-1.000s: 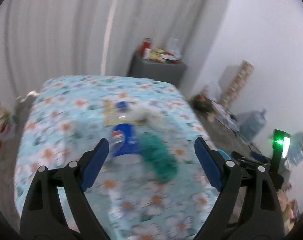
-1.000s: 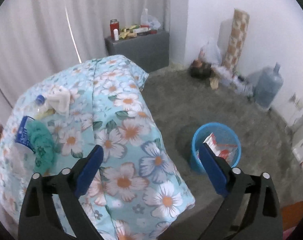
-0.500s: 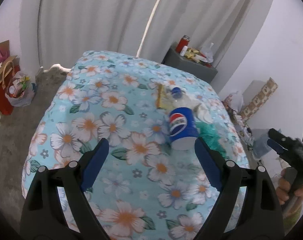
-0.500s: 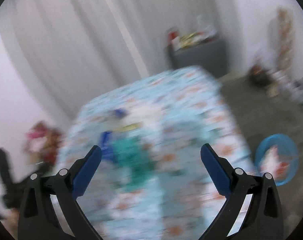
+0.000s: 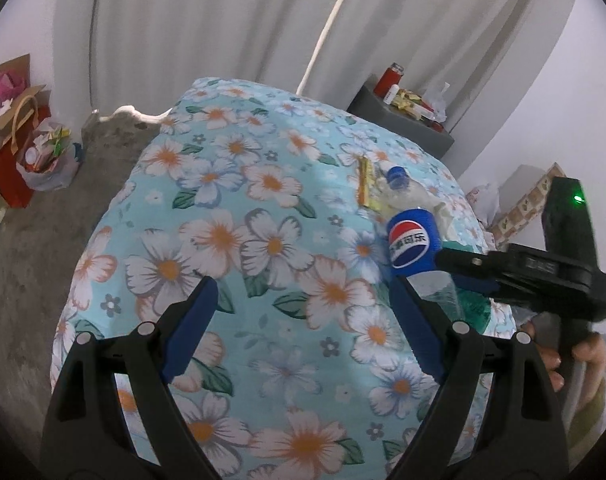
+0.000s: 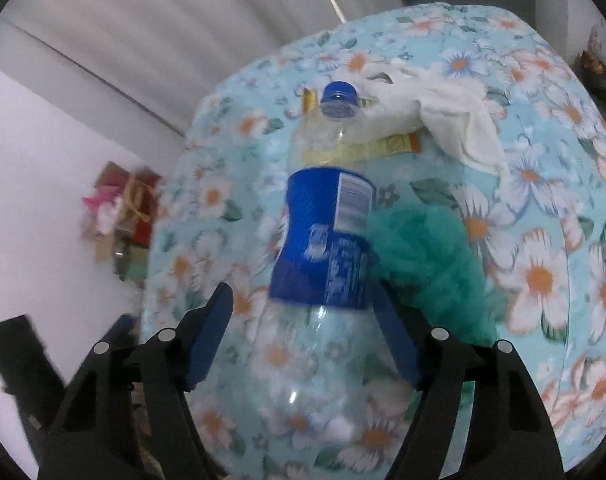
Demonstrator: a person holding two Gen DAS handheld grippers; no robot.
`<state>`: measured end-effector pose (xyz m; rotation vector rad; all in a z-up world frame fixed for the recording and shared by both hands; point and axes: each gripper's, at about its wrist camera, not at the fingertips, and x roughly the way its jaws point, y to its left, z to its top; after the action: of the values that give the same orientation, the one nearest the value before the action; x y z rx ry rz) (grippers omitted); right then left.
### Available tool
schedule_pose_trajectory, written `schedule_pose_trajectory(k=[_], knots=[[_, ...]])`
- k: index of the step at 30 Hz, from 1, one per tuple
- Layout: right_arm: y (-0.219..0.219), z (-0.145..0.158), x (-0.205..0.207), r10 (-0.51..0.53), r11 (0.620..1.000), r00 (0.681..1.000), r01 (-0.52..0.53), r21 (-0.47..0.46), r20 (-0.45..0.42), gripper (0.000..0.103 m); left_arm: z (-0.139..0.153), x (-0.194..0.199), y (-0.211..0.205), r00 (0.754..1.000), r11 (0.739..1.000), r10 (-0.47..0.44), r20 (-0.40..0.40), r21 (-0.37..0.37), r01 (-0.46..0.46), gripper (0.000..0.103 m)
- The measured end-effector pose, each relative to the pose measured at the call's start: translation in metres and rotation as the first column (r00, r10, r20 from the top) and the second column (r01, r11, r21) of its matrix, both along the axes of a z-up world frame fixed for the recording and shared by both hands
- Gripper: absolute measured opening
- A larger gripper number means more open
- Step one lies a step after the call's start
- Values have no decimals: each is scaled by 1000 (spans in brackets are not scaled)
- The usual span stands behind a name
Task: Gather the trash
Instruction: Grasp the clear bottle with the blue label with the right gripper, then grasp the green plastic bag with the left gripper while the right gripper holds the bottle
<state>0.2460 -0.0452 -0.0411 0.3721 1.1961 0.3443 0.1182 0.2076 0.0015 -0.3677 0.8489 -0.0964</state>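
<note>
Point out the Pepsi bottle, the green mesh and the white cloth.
Pepsi bottle (image 6: 323,240), right wrist view, on its blue label.
Green mesh (image 6: 427,256), right wrist view, on its bunched middle.
White cloth (image 6: 455,116), right wrist view, on its crumpled centre.

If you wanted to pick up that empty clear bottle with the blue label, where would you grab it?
Probably across the clear lower body of the clear plastic bottle with the blue label, just below the label, coming from its base end. It lies on its side on the floral cloth, blue cap pointing away, so the round sides are free. The open right hand-held gripper already straddles that part.
</note>
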Motion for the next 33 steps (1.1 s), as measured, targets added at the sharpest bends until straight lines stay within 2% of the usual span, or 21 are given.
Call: schedule_pose_trajectory(k=[6,8,9,13,16,21,25,26,30,33], knots=[[16,-9,24,-1,996,1000,-1,-90,-14,70,-8,4,11,999,999,30,-20,-27,-31,83],[17,-14,32,-11,995,1000,9,-103,-24,66,-9,4,12,999,999,32,-23,-31,-32,83],[19,-16,33,-14,993,1000,11,-116,-21,61,-9,4,13,999,999,31,-23,-33,-31,83],[20,-16,33,13,993,1000,-13,-114,-7,59,-8,2,13,999,999,35,-21,-35,-36,83],[22,-11,23,83,995,996,-84,-50,-15,59,-6,0,12,999,999,36,-19,-30,-37,83],[30,-8,-17,249,968,968,-249,-3,-18,58,-1,-3,10,999,999,36,-11,-19,-36,83],[3,-5,-49,291,933,956,-276,233,-35,58,-1,-1,1,1000,1000,23,-20,-13,-24,83],[1,-6,-55,294,931,955,-277,239,-38,58,-1,0,-2,1000,1000,18,-23,-13,-19,83],[-16,-16,-90,294,954,954,-290,82,-50,58,-1,4,-19,999,1000,-23,-32,-13,22,83],[-36,-24,-112,317,948,945,-312,69,-83,58,-3,7,-35,997,998,-60,-46,-2,60,83]])
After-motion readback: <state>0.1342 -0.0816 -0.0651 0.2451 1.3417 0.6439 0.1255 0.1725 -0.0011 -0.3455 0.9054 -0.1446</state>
